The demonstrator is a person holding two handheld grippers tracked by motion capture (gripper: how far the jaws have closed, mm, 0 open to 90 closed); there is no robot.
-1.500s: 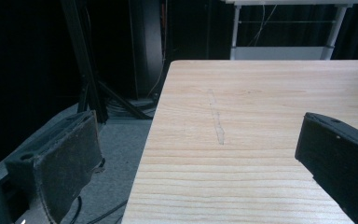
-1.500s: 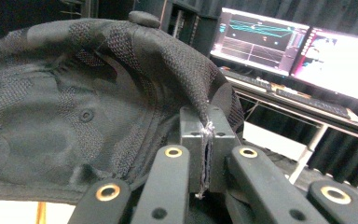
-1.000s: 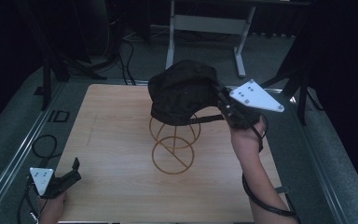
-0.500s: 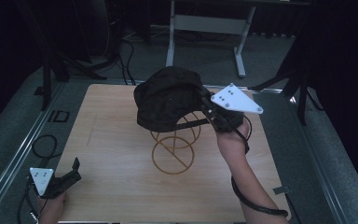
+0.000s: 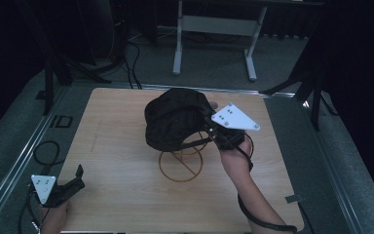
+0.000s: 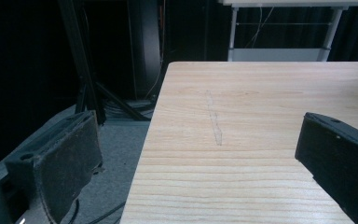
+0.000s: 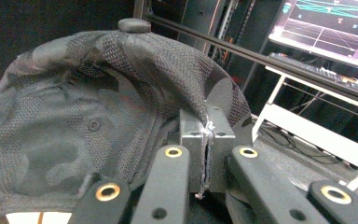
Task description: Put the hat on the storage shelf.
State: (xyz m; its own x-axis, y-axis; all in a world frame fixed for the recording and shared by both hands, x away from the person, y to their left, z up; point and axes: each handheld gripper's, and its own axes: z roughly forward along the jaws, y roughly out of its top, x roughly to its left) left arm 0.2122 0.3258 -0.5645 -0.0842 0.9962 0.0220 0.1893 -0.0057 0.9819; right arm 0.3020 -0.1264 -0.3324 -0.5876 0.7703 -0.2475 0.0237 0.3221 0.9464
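Cap [image 5: 175, 119] pinched by its rim in the right gripper [image 5: 215, 132], jaws clamped tight on the dark fabric; the right gripper view shows the edge of the cap [image 7: 98, 107] squeezed between the two pads, crown button up top. Cap hangs over the upper part of the gold wire stand [image 5: 181, 163], which sits mid-table with its round base ring flat on the wood; whether the cap rests on the stand's top or just covers it, can't tell. Right forearm comes in from the bottom right edge. Left gripper [image 5: 75, 180] low at the near left corner of the table [image 5: 117, 136], jaws wide apart, nothing between them, well apart from cap and stand. Left gripper view looks along bare table [image 6: 261, 116] wood.
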